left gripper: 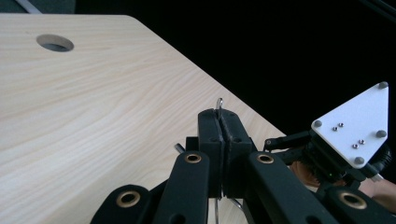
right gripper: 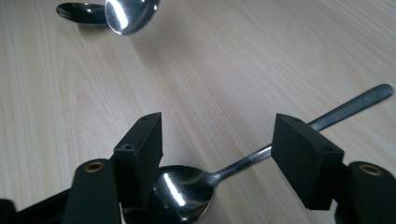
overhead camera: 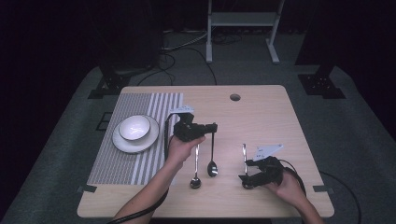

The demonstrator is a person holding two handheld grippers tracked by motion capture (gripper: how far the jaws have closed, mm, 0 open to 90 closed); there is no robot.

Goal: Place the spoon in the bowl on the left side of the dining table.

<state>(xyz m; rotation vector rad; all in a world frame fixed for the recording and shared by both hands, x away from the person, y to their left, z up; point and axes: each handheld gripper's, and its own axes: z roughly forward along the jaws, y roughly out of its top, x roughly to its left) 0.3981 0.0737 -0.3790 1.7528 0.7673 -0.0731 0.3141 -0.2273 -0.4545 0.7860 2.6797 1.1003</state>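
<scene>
Three metal spoons are on or above the wooden table [overhead camera: 266, 116]. My left gripper [overhead camera: 213, 127] [left gripper: 220, 123] is shut on the handle tip of one spoon [overhead camera: 212, 167] [right gripper: 130, 14], which hangs bowl-down just over the table. A second spoon [overhead camera: 196, 181] [right gripper: 79, 11] lies flat to its left. My right gripper [overhead camera: 245, 179] [right gripper: 218, 140] stands open near the front edge, its jaws on either side of the bowl of the third spoon [overhead camera: 244, 154] [right gripper: 182, 191]. That spoon lies on the wood with its handle pointing away from the person.
A white bowl [overhead camera: 134, 127] sits on a white plate [overhead camera: 122, 144] on a striped placemat [overhead camera: 121, 163] at the left. A cable hole [overhead camera: 235, 97] is near the far edge. A black cable [overhead camera: 166, 140] trails from the left gripper.
</scene>
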